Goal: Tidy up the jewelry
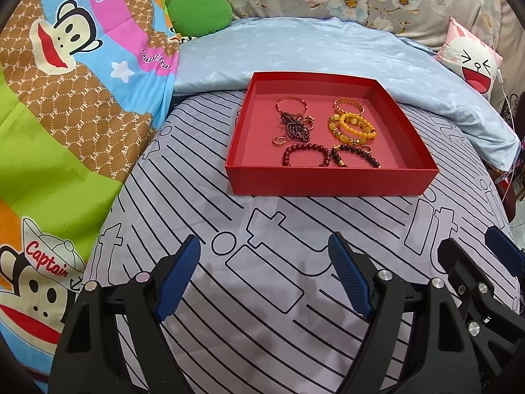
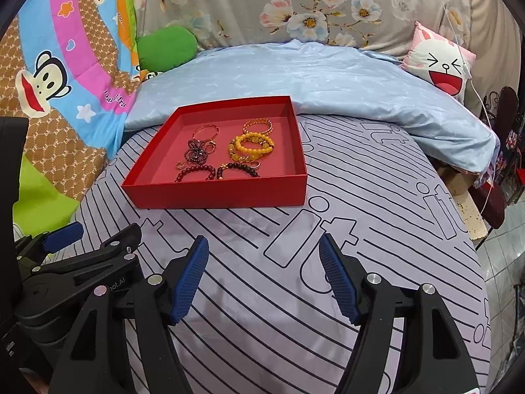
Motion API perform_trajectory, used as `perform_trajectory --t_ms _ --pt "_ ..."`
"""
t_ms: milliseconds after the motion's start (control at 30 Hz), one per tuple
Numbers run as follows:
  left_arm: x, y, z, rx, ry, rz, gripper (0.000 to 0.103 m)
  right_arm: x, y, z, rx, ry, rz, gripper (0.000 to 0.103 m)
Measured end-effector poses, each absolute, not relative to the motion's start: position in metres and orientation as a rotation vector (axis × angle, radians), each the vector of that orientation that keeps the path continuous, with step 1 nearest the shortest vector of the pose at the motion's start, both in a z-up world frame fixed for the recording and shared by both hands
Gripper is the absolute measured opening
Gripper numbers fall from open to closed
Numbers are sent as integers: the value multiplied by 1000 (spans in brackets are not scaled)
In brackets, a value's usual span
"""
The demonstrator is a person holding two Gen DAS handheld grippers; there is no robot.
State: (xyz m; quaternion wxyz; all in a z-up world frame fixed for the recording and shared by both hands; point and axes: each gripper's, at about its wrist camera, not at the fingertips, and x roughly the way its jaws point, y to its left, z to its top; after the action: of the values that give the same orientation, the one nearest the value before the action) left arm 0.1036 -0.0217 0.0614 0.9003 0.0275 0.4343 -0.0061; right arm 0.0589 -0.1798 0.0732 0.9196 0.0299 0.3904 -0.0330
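Red box point(image 1: 328, 177) sits on the striped bed sheet point(image 1: 262, 295), at 12 o'clock from the left gripper point(image 1: 264, 272), well apart from it. In the right wrist view the box point(image 2: 216, 193) lies at 11 o'clock from the right gripper point(image 2: 264, 275).

Box contents, all on the floor of the box: gold bangle point(image 1: 292, 103) at the far left, gold chain bracelet point(image 1: 349, 105) at the far right, yellow bead bracelets point(image 1: 352, 126) just in front of it, a dark beaded piece point(image 1: 295, 126) at centre left, a small gold ring point(image 1: 279, 140) at its 7 o'clock, a dark red bead bracelet point(image 1: 306, 154) and a black bead bracelet point(image 1: 356, 156) along the near wall.

Left jaws: apart, nothing between them, above bare sheet. Right jaws: apart, likewise empty.

Light blue quilt point(image 1: 328, 49) touches the box's far side. Cartoon blanket point(image 1: 65, 98) at 9 o'clock.
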Motion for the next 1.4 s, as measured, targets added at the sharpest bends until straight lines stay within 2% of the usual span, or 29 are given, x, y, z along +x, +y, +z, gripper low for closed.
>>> perform_trajectory --t_ms 133,267,600,633,667,700,1400 --pt "104 -21 62 51 898 -13 76 59 -182 73 65 800 -84 74" --pt "105 -20 61 48 900 -7 77 60 -186 73 70 802 -96 84" --pt "108 -20 58 62 904 2 77 65 -188 70 63 819 -100 87" --pt "108 -20 58 64 903 5 77 65 -188 69 62 821 -108 88" --pt "108 -20 58 64 902 8 77 66 -190 69 62 819 -119 96" --pt "109 -19 58 61 903 6 80 66 -191 69 66 815 -118 97" --pt "113 -20 54 89 907 27 81 70 -191 65 52 825 -125 97"
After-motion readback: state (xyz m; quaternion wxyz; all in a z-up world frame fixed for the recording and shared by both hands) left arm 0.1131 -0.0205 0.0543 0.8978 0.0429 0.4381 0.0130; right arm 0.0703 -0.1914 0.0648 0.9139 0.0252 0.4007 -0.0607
